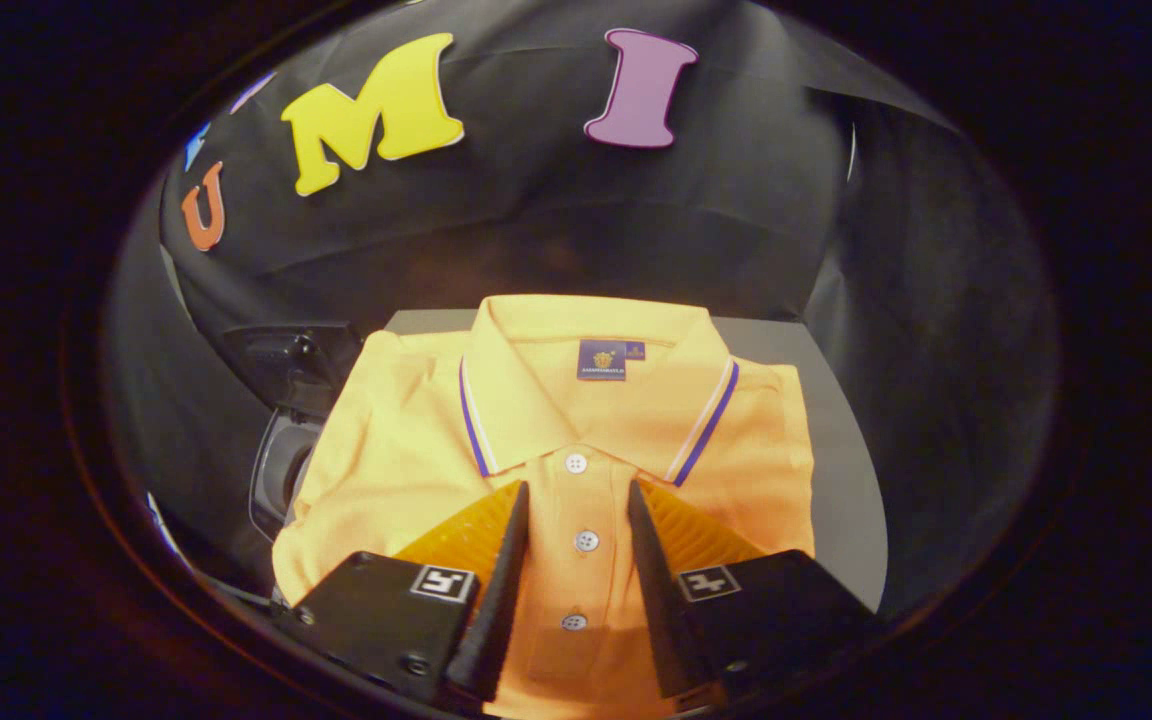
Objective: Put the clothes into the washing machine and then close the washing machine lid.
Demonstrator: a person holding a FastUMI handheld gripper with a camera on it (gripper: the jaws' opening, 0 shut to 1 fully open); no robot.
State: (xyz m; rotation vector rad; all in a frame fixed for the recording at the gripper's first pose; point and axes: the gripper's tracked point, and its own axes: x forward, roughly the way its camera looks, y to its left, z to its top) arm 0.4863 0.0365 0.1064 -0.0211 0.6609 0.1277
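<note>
A folded orange polo shirt (536,450) lies flat on a grey table (841,470), its collar toward the far edge and its button placket running straight between the fingers of the hand-held gripper (576,495). The gripper hovers over the shirt's lower half with its fingers spread wide, holding nothing; whether the tips touch the cloth cannot be told. The straddling stance looks chosen to pinch the placket and lift the garment in one piece. The fabric reads as a soft piqué knit, the collar trimmed with blue and white stripes, a small dark label sewn inside the neck, and pale round buttons down the front. Beyond the table's left edge sits a dark, rounded appliance (286,440), probably the washing machine, its opening hard to make out.
</note>
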